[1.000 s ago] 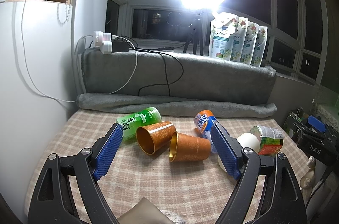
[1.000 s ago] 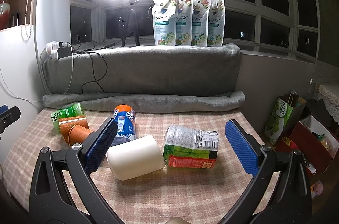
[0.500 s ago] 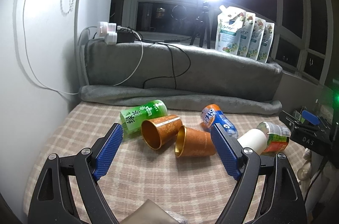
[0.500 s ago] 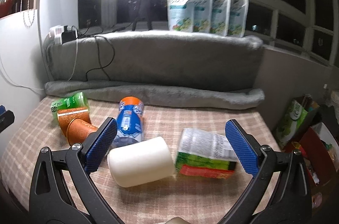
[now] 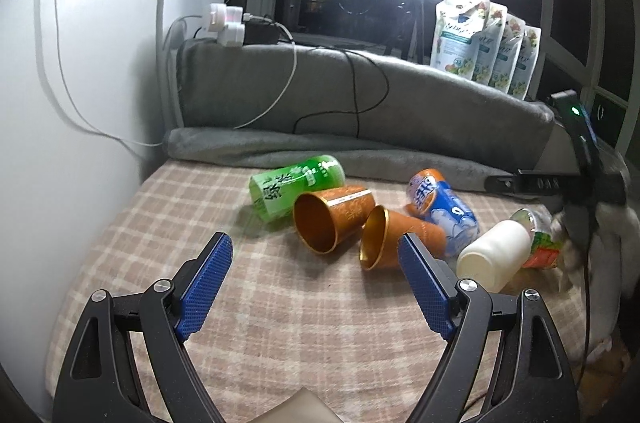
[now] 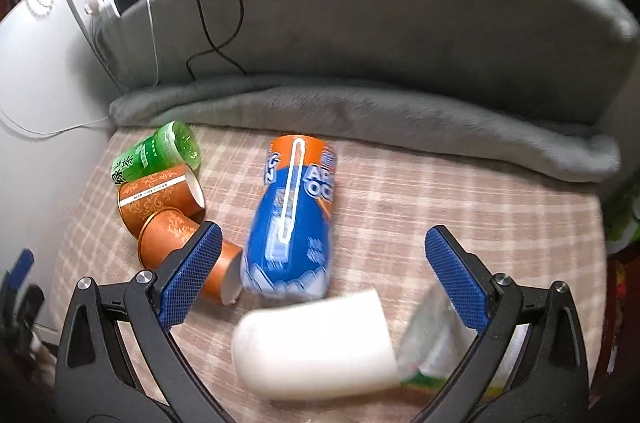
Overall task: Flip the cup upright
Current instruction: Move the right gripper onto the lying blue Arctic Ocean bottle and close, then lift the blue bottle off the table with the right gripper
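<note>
- 6 cups lie tipped on the checked cloth (image 5: 280, 323); white cup (image 6: 316, 341) lies on its side, nearest the right gripper (image 6: 324, 279).
- Judged light, thin-walled, crushable: pinch gently across mid-body.
- Right gripper angled down above it, jaws spread, empty.
- Left gripper (image 5: 316, 285) low, spread wide, facing 2 orange cups (image 5: 332, 219).

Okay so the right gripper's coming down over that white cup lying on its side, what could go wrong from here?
1. The white cup is round and on its side; a nudge from the open right gripper may roll it.
2. The blue bottle and the clear labelled bottle lie close against it, so a finger could catch one instead.
3. The plaid cloth looks soft, so a righted cup might tip again.
</note>
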Action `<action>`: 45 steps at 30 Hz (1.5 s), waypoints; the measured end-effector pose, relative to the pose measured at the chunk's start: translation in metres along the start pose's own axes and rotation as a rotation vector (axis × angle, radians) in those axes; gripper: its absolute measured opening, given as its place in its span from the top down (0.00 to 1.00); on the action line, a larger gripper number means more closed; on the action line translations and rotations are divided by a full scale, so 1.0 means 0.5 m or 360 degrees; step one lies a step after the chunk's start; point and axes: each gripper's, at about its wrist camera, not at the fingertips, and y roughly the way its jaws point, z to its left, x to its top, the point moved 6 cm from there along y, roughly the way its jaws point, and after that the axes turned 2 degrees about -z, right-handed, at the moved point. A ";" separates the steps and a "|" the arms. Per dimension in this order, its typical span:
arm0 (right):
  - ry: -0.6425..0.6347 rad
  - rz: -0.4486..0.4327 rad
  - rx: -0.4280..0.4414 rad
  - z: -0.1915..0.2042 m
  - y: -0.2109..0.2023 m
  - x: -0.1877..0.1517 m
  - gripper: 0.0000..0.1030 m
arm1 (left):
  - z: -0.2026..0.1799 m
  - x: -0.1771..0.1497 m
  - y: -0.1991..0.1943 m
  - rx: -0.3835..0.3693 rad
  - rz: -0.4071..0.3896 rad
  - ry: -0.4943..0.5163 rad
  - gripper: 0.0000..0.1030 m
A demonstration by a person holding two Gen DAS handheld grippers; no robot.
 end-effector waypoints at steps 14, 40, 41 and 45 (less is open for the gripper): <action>0.0108 0.0482 0.0149 0.020 0.172 0.003 0.21 | 0.053 -0.005 0.006 0.0063 0.0011 -0.0077 0.18; 0.0139 0.0136 0.0363 0.054 0.004 0.050 0.39 | 0.048 0.004 -0.014 0.0064 -0.0016 -0.0068 0.18; 0.0133 0.0125 0.0389 0.061 -0.015 0.043 0.39 | 0.048 0.004 -0.015 0.0057 -0.0010 -0.0072 0.18; 0.0092 0.0116 0.0457 0.098 -0.064 -0.007 0.39 | 0.043 0.001 -0.018 0.0013 0.0020 -0.0081 0.18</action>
